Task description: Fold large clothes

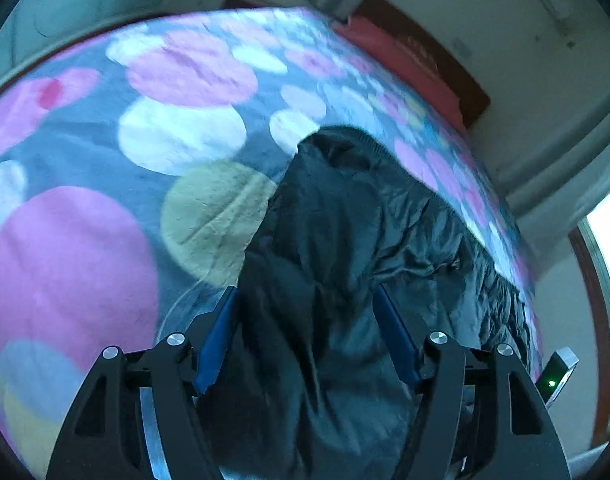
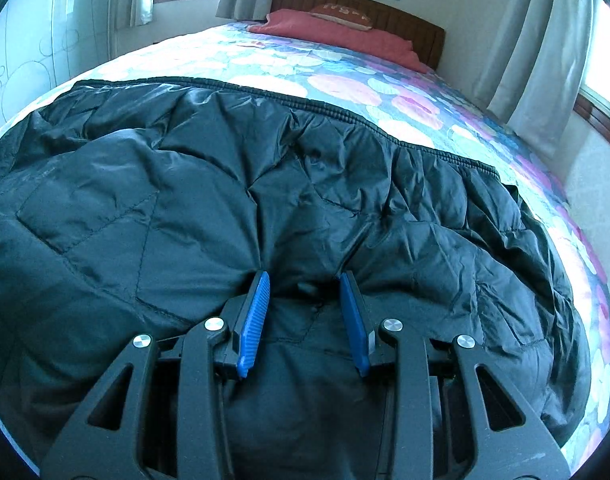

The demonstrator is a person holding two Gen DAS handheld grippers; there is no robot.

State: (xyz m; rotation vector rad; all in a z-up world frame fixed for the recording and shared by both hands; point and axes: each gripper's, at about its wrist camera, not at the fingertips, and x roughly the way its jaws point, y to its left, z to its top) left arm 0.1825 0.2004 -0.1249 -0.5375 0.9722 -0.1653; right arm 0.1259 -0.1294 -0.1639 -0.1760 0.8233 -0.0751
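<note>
A large black quilted jacket (image 2: pixel 289 184) lies spread on the bed, its ribbed hem (image 2: pixel 345 114) toward the headboard. My right gripper (image 2: pixel 305 280) is over the jacket's near part with its blue pads (image 2: pixel 257 316) apart and a fold of fabric bulging between them. In the left wrist view the jacket (image 1: pixel 345 220) runs along the bed's right side. My left gripper (image 1: pixel 305 296) has its blue pads (image 1: pixel 217 336) wide apart with a thick bunch of jacket fabric filling the gap. Whether either gripper presses the fabric I cannot tell.
The bed has a fleece blanket with pink, white and beige circles (image 1: pixel 105 160). A red pillow (image 2: pixel 337 36) and a wooden headboard (image 2: pixel 385 16) are at the far end. Curtains (image 2: pixel 537 40) and windows flank the bed. A wardrobe door (image 2: pixel 29 48) stands at the left.
</note>
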